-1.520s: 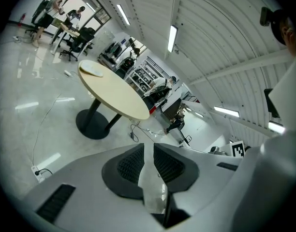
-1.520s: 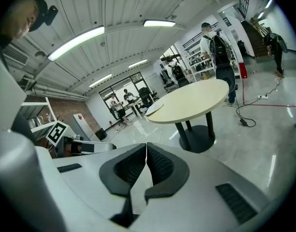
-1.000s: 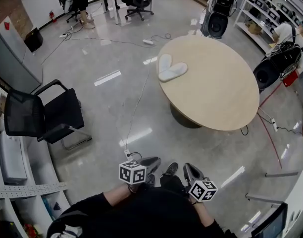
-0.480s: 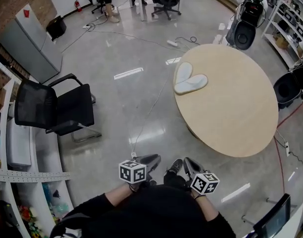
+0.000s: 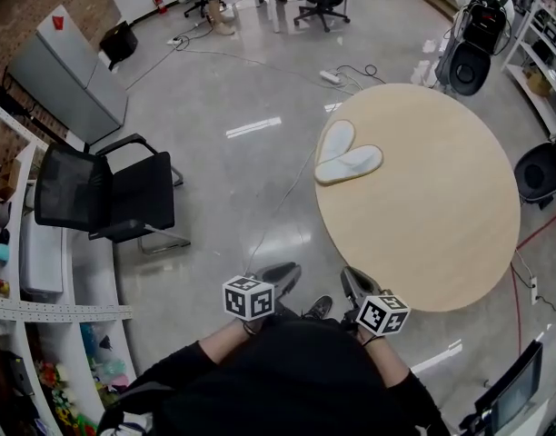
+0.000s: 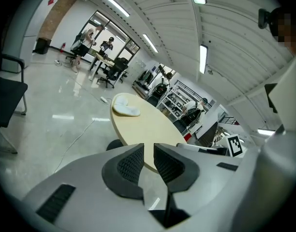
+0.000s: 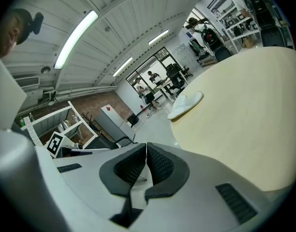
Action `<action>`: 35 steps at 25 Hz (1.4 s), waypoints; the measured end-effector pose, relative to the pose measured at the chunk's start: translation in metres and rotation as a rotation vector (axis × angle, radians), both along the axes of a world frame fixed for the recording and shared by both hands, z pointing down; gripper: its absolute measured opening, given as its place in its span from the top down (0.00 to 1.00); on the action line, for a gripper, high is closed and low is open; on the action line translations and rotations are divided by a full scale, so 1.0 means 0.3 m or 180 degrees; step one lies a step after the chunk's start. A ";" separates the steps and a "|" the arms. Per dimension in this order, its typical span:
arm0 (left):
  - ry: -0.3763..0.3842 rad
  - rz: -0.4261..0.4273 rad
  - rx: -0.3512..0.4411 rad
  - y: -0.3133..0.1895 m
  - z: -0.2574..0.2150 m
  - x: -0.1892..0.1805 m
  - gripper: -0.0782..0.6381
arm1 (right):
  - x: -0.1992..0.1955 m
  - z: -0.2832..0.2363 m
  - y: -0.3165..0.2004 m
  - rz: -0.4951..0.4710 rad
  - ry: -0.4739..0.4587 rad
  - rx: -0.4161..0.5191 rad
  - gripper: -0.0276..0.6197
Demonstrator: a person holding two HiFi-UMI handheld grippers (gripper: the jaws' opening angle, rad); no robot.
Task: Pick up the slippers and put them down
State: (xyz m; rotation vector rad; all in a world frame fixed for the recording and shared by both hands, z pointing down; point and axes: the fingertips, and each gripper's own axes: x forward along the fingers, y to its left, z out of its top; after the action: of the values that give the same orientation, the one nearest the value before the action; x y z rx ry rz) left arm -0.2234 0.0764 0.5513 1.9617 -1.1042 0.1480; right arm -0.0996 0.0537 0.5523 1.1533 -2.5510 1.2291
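- Slippers [image 5: 348, 157]: a pale pair, touching each other in a V on the round wooden table [image 5: 441, 216]. They sit near its rim at about ten o'clock of the tabletop in the head view.
- From the person, the pair lies toward twelve to one o'clock, well apart from both tongs.
- Left gripper [image 6: 148, 151]: its jaws stand only a thin crack apart, with nothing between them.
- Right gripper [image 7: 146, 151]: its pads are pressed together on nothing, with the table's near rim just beyond it.
- Both tongs are held low in front of the body, at six o'clock of the head view.
- Off the task, a black office chair [image 5: 105, 198] stands at nine o'clock, and a cable [image 5: 278, 209] trails across the floor toward the table.
- Progress, as I judge it: none of the task is done, and neither slipper is touched.
- What is left is everything: closing the distance, spreading the jaws, gripping the pair, lifting it and setting it down.
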 end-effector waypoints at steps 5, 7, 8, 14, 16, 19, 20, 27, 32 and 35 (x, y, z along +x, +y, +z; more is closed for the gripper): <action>0.0047 -0.0162 0.0031 -0.106 -0.004 0.034 0.79 | 0.063 0.015 -0.116 0.0025 -0.0148 -0.0098 0.93; 0.0047 -0.0263 0.0106 -0.142 -0.017 0.013 0.79 | 0.060 0.016 -0.159 0.0011 -0.0190 -0.0111 0.93; 0.0060 -0.0294 0.0150 -0.162 -0.024 0.005 0.79 | 0.060 0.015 -0.186 0.0025 -0.0223 -0.0115 0.93; 0.0202 -0.0357 0.0180 -0.355 -0.009 -0.046 0.79 | 0.076 0.032 -0.360 0.0255 -0.0496 -0.0340 0.93; 0.0219 -0.0400 0.0188 -0.456 0.000 -0.089 0.79 | 0.074 0.043 -0.428 0.0345 -0.0506 -0.0386 0.92; 0.0215 -0.0425 0.0189 -0.620 0.026 -0.143 0.78 | 0.065 0.076 -0.536 0.0495 -0.0505 -0.0464 0.92; 0.0197 -0.0398 0.0181 -0.675 0.040 -0.156 0.78 | 0.055 0.089 -0.573 0.0529 -0.0503 -0.0493 0.90; 0.0239 -0.0078 -0.0175 -1.013 0.183 -0.178 0.71 | -0.038 0.170 -0.850 0.0740 -0.0540 -0.0734 0.73; 0.0366 0.0043 -0.0573 -1.149 0.309 -0.198 0.68 | -0.121 0.294 -0.957 0.0909 -0.0662 -0.1082 0.73; 0.0461 0.0061 -0.0799 -1.207 0.391 -0.225 0.68 | -0.167 0.380 -0.977 0.1005 -0.0692 -0.1302 0.73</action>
State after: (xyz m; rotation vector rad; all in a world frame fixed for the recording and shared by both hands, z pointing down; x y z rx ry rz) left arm -0.2908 -0.2858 0.6686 1.7307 -0.9259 0.1450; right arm -0.1496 -0.2394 0.6662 1.4159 -2.1404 1.9326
